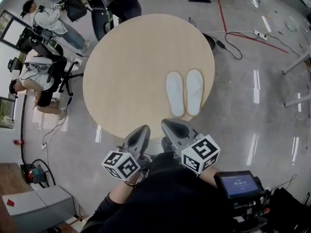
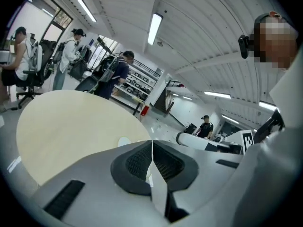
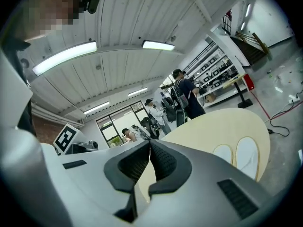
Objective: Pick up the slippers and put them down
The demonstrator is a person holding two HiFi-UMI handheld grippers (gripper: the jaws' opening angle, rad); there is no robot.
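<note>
The glossy grey floor point(image 1: 252, 57) spreads under everything, streaked with reflections and crossed by red and black cables point(image 1: 233, 35). On it stands a round table point(image 1: 131, 72) with a smooth, matte, pale wood-coloured top. A pair of white slippers point(image 1: 175, 93) lies flat on the right part of that top, near the rim closest to the person, two long ovals side by side and almost touching. Short of that rim and apart from the slippers, the left gripper point(image 1: 142, 131) and right gripper point(image 1: 167, 125) are held side by side, each with smooth grey shells and ribbed black pads point(image 2: 137, 162). Both pairs of jaws are pressed together with nothing between them. Only the head view shows the slippers whole. The right gripper view catches them beyond its jaws and shows a thin tan edge round each. The left gripper view shows mostly bare tabletop, with one pale sliver above its shell that cannot be identified
</note>
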